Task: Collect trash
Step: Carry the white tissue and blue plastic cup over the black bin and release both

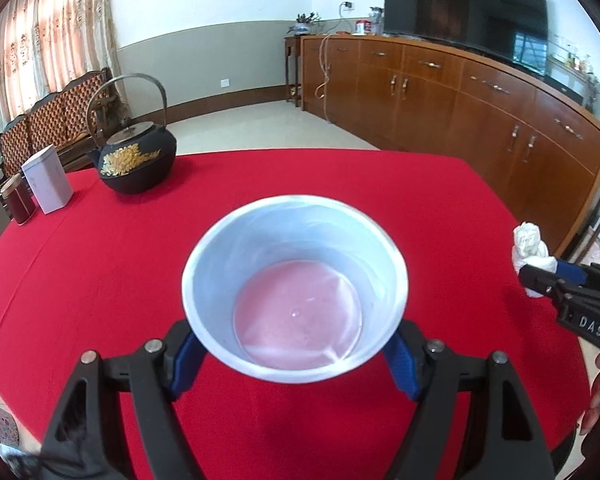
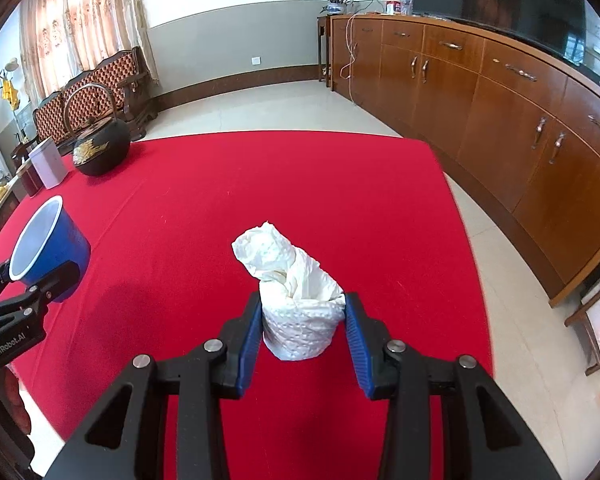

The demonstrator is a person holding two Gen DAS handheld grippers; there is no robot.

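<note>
Left gripper (image 1: 296, 354) clamps blue cup (image 1: 296, 300) by its sides, jaws fairly wide, mouth up, likely to catch trash. Right gripper (image 2: 300, 320) pinches crumpled tissue wad (image 2: 296, 300), jaws half closed. Both held over red table (image 2: 260, 184), well apart. Judgement: tissue goes into cup next.

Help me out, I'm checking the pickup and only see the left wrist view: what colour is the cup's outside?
Observer: Blue. The right wrist view shows the cup with a blue outer wall and white inside, clamped in the left gripper.
Operator: Is the right gripper squeezing the tissue properly?
Observer: Yes. Both blue pads of the right gripper press the sides of the crumpled tissue wad.
Operator: Is the cloth ahead of the tissue clear?
Observer: In that view, the red tablecloth beyond the wad is bare up to its far edge.
</note>
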